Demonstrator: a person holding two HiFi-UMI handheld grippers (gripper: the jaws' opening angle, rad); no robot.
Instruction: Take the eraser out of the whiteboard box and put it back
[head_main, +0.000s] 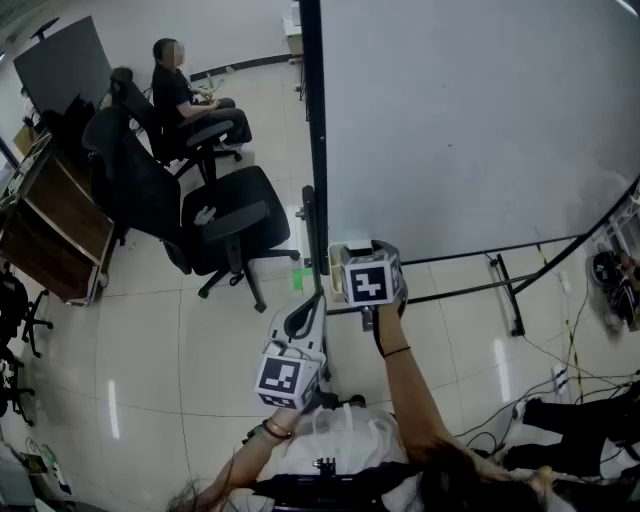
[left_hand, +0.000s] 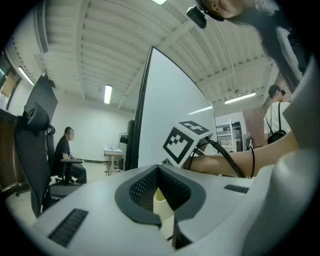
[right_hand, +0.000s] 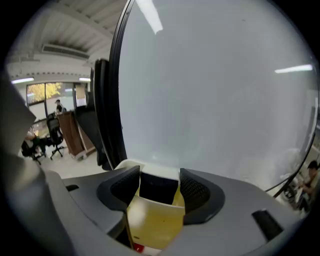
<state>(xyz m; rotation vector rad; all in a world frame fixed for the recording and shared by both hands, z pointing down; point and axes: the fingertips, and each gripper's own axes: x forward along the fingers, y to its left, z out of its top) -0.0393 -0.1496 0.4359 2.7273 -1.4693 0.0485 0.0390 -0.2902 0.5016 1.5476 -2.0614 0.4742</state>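
Observation:
A large whiteboard (head_main: 470, 120) stands on a black frame. A cream box (head_main: 338, 256) hangs at its lower left corner. In the right gripper view the dark eraser (right_hand: 159, 189) lies in that box (right_hand: 150, 167), behind its yellowish near wall. My right gripper (right_hand: 159, 176) points down at the box, jaws wide apart, one pad on each side of the eraser, and I see no pad pressing on it. My left gripper (head_main: 306, 305) hangs lower and to the left, held level. Its tips (left_hand: 159, 170) meet and grip nothing. The right gripper's marker cube (left_hand: 186, 141) shows ahead of it.
Black office chairs (head_main: 225, 225) stand left of the board, with a seated person (head_main: 180, 85) farther back. A wooden cabinet (head_main: 55, 225) is at the far left. The stand's leg (head_main: 505, 295) and floor cables (head_main: 580, 350) lie to the right.

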